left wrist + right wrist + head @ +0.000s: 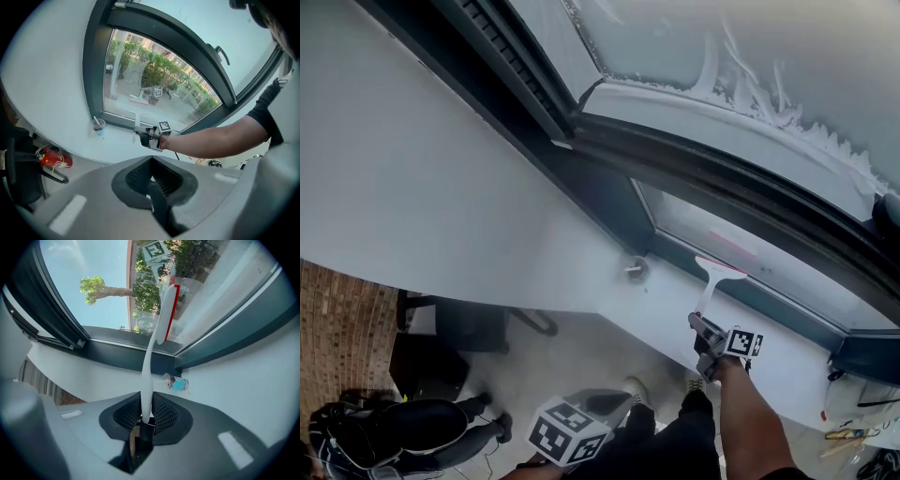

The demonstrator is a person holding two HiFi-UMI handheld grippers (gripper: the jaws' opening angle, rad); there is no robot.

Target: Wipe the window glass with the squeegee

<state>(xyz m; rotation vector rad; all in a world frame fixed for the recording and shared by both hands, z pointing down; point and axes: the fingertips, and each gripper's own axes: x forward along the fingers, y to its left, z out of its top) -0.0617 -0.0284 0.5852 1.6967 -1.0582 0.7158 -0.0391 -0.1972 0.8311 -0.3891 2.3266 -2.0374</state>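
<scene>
Down by the person's body, the left tongs [154, 187] hung low and well back from the window. Their jaws were clenched together with nothing between them, and their marker cube showed at the bottom of the head view.

Farther forward, a bare forearm [752, 422] reached out over the white sill [670, 314]. It carried the right tongs [146, 416], which were clamped on the foot of the squeegee [157, 329]. The white handle ran straight out from between the jaws and rose to a crosswise head with a red rubber edge. From the head view, that head [720, 269] sat low on the pane, just above the dark bottom frame [787, 305]. It was at the window glass [741, 239], though firm contact could not be made out. A faint reflection of the squeegee and the marker cube showed in the pane.

To the left of the squeegee, a small cup [636, 269] with a stick in it stood on the sill, near the corner of the frame and apart from the tool.

Above the dark crossbar, the upper pane [750, 66] carried white streaks and a foamy edge. Beyond the glass lay green trees [101, 289] and blue sky. Off to the left gripper view's side, a red fire extinguisher [54, 159] lay low by the floor.
</scene>
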